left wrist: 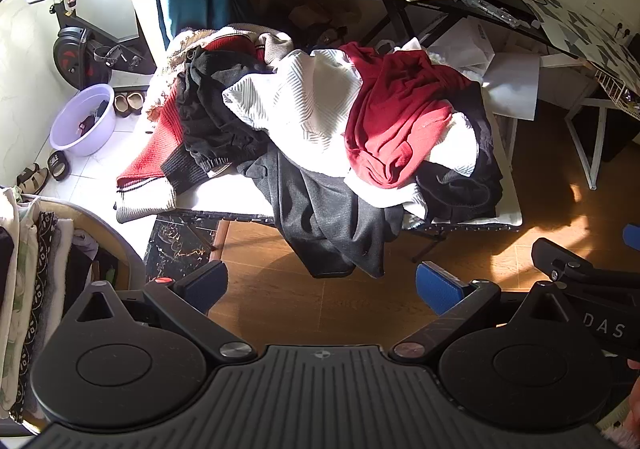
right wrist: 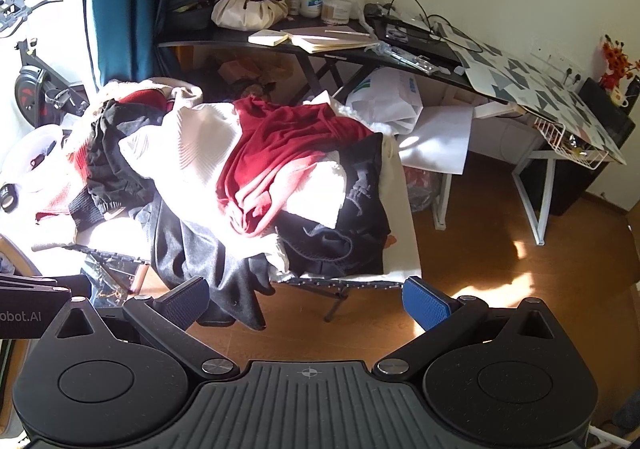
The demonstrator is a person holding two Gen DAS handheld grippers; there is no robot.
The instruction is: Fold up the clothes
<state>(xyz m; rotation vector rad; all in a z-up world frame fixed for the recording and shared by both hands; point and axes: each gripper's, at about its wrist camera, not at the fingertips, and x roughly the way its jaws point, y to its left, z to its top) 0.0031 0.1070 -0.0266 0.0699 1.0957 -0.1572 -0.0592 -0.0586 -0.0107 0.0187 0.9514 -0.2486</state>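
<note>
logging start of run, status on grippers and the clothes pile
Left gripper open, empty, short of the table. Right gripper open, empty. Clothes pile unfolded; grey garment hangs over the near edge. Nothing in the way.

Two black tools, left (left wrist: 322,287) and right (right wrist: 307,304), blue textured finger pads (right wrist: 425,307), silver pivot screws, ribbed grey bases.

Clothes heap (left wrist: 320,121) piled on folding table (left wrist: 508,205), spilling over its front edge & left edge. Desk (right wrist: 224,39) behind table's back edge, w/ bag (right wrist: 248,11) & notebooks (right wrist: 316,38) on top. Basin (left wrist: 82,121) on floor left of table; exercise bike (left wrist: 76,49) behind basin.
</note>
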